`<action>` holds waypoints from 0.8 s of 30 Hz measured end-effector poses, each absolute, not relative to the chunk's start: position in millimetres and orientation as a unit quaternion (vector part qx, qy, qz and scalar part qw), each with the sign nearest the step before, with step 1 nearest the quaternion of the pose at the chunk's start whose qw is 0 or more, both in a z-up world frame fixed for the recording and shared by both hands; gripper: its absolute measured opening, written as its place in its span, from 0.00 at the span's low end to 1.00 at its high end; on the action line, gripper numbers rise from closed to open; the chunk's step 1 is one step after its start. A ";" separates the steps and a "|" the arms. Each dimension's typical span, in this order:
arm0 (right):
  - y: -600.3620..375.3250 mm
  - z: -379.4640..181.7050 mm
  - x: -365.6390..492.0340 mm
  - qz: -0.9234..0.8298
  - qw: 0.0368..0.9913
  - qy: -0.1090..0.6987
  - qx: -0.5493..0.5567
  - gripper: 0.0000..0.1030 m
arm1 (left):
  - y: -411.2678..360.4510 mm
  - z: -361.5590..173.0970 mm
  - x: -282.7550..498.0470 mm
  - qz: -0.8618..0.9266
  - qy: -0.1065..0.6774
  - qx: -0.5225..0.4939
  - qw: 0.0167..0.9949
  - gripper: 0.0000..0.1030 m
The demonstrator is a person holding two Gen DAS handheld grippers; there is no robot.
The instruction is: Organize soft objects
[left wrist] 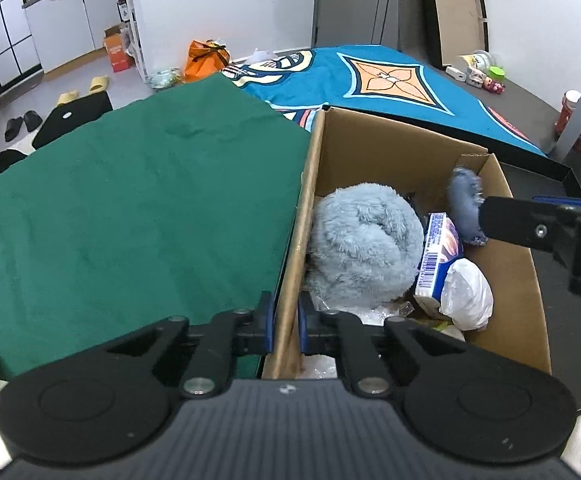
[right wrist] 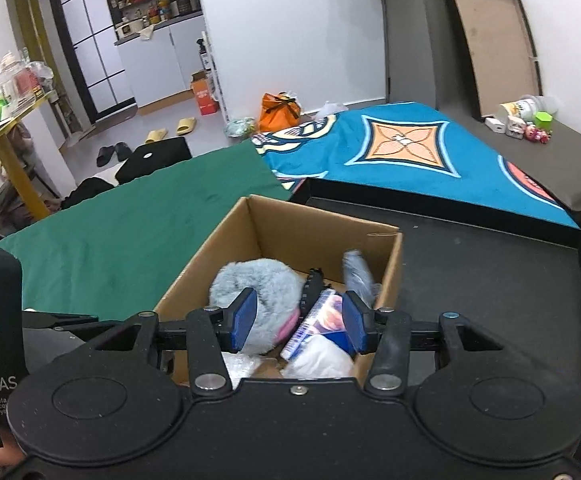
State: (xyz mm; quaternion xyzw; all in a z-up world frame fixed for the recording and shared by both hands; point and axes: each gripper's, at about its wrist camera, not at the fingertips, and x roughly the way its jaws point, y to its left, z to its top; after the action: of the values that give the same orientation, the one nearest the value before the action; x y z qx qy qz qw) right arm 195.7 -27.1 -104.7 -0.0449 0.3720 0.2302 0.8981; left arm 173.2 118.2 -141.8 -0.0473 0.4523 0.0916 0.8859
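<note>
A brown cardboard box holds a fluffy light-blue plush, a blue-and-white packet, a white plastic bag and a small grey-blue soft item. My left gripper is shut on the box's left wall. My right gripper is open and empty above the box, over the plush and packet. The grey-blue item appears blurred just beyond the right finger. The right gripper's finger also shows in the left wrist view.
A green cloth lies left of the box. A blue patterned blanket lies behind it. The box sits on a black tray. Toys and cups stand far right. Slippers and an orange bag are on the floor.
</note>
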 end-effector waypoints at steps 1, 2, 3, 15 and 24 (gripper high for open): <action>-28.9 -103.8 195.4 0.227 0.899 0.372 -0.044 0.49 | 117.3 -141.8 173.6 0.092 0.452 -0.045 0.886 0.11; -32.0 -102.0 194.6 0.223 0.901 0.371 -0.043 0.51 | 116.6 -142.0 173.0 0.093 0.451 -0.046 0.887 0.11; -34.0 -101.5 194.2 0.220 0.901 0.370 -0.041 0.51 | 116.5 -141.6 172.9 0.093 0.450 -0.046 0.887 0.11; -65.8 -83.9 178.6 0.196 0.913 0.355 -0.035 0.67 | 114.4 -135.8 174.7 0.094 0.451 -0.039 0.887 0.10; -109.3 -79.5 164.5 0.155 0.923 0.353 0.003 0.70 | 115.1 -134.8 181.6 0.094 0.460 -0.035 0.882 0.10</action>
State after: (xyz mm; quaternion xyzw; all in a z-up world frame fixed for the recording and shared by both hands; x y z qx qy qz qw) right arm 164.5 -109.3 -79.5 0.0030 0.3532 0.1546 0.9227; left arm 181.6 115.1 -134.8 -0.0352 0.4595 0.0943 0.8824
